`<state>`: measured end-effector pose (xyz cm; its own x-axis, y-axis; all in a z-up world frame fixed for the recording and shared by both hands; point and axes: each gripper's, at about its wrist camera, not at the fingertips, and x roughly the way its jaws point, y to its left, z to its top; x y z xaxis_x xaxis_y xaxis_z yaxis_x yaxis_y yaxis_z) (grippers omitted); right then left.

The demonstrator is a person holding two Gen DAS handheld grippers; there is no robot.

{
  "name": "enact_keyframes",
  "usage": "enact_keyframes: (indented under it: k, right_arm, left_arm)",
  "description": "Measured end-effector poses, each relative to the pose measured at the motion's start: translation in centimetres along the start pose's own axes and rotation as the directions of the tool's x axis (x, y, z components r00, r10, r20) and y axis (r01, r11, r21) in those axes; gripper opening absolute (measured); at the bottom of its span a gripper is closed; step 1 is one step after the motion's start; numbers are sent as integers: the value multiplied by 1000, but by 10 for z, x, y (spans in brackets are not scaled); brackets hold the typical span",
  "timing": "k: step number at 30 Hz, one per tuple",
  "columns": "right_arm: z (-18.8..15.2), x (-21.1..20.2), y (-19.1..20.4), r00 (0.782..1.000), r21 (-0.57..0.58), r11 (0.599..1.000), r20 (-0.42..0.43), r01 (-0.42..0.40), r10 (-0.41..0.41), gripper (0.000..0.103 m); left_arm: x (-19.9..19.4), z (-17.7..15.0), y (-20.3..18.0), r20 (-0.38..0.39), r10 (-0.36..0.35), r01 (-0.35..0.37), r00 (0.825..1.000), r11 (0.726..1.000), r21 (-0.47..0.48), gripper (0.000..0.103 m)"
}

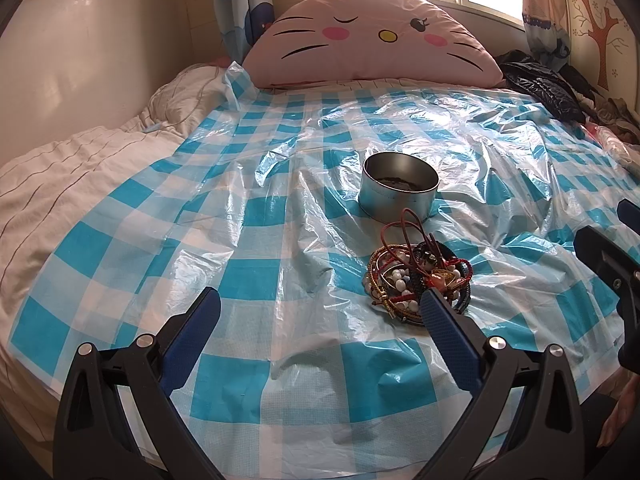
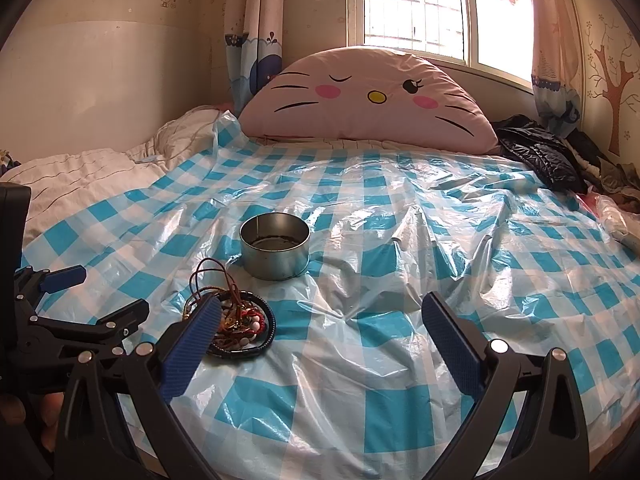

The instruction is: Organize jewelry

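With both the left gripper (image 1: 320, 312) and right gripper (image 2: 322, 318) spread wide and empty, the person should nip 1 cord from the tangled heap of beaded bracelets (image 1: 416, 276) lying just before the round steel tin (image 1: 398, 186) on the blue-checked plastic sheet (image 1: 248, 208), lifting slowly to avoid dragging others.

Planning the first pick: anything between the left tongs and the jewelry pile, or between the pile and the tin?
Nothing visible. The open left tongs sit just short of the jewelry pile, only checked plastic sheet between. The round metal tin stands right behind the pile, top open.

bed (image 2: 360, 360) | pink cat headboard (image 2: 360, 96) | bright window (image 2: 416, 8) | curtains (image 2: 256, 32)
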<state>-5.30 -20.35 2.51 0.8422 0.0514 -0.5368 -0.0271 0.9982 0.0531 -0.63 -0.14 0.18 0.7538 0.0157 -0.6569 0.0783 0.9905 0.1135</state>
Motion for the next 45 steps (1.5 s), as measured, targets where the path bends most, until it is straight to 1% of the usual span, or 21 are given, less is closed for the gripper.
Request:
enact_keyframes:
  k: [37, 41, 45]
  right_arm:
    - [0, 0, 0, 1000, -3, 1000, -2, 0, 0, 96]
    - [-1, 5, 2, 999, -5, 1000, -17, -31, 31, 96]
    - [2, 19, 3, 991, 10, 992, -57, -124, 124, 96]
  left_arm:
    - [0, 0, 2, 1, -2, 2, 1000, 1000, -2, 97]
    - [0, 0, 2, 2, -4, 4, 1000, 1000, -4, 97]
    - [0, 1, 3, 4, -16, 16, 1000, 1000, -22, 97]
